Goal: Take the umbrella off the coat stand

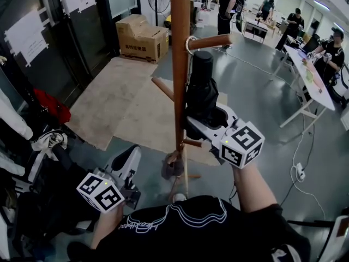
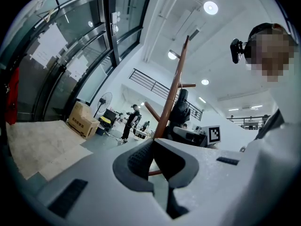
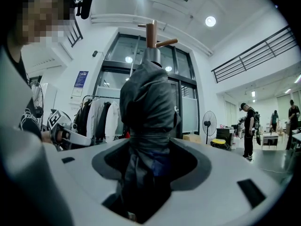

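We held the right claw (image 3: 149, 159) pinched on the bundled middle of the folded umbrella (image 1: 202, 86), judged light and soft, hanging by its loop (image 1: 188, 44) from a coat stand (image 1: 179, 48) peg (image 1: 218, 40); left claw (image 2: 153, 147) pressed together, empty.

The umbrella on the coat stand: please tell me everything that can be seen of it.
The umbrella is folded and black, of wrinkled fabric with a band round its middle. It hangs upright beside the wooden coat stand, with a pale loop at its top passed round a peg. The right tool is shut on its lower part.
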Demonstrator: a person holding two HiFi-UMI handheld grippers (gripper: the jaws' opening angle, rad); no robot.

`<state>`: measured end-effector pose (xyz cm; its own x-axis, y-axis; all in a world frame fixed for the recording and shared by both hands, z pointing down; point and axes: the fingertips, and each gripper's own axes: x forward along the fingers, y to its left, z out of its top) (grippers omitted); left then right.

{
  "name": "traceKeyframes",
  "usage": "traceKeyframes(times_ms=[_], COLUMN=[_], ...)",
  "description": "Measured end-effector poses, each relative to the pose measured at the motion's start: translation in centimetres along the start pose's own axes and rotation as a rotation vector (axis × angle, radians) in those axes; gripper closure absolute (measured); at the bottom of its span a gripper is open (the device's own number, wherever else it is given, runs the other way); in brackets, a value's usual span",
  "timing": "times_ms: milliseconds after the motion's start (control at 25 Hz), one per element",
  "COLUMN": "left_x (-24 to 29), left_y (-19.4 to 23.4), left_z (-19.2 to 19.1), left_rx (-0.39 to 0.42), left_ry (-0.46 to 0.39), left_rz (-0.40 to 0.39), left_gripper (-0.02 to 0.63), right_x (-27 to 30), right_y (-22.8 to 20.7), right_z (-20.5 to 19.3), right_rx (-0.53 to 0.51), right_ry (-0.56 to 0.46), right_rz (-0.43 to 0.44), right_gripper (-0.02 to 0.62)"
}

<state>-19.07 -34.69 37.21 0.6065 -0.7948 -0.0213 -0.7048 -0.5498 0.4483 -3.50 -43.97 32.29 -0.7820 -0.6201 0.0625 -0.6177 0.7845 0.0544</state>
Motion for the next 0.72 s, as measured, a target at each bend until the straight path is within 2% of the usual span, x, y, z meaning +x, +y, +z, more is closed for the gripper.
traceKeyframes(times_ms=[720], left_x=[-1.0], left_y=[-2.1], left_z=[1.2], left_rx=[0.021], left_ry=[-0.031], left_rz=[-0.023], left_gripper=[0.6], right_x=[-3.2], right_y=[0.5], right_z=[3.3], right_rx=[-0.015], right_ry=[-0.058], right_rz=[-0.029], right_gripper=[0.341])
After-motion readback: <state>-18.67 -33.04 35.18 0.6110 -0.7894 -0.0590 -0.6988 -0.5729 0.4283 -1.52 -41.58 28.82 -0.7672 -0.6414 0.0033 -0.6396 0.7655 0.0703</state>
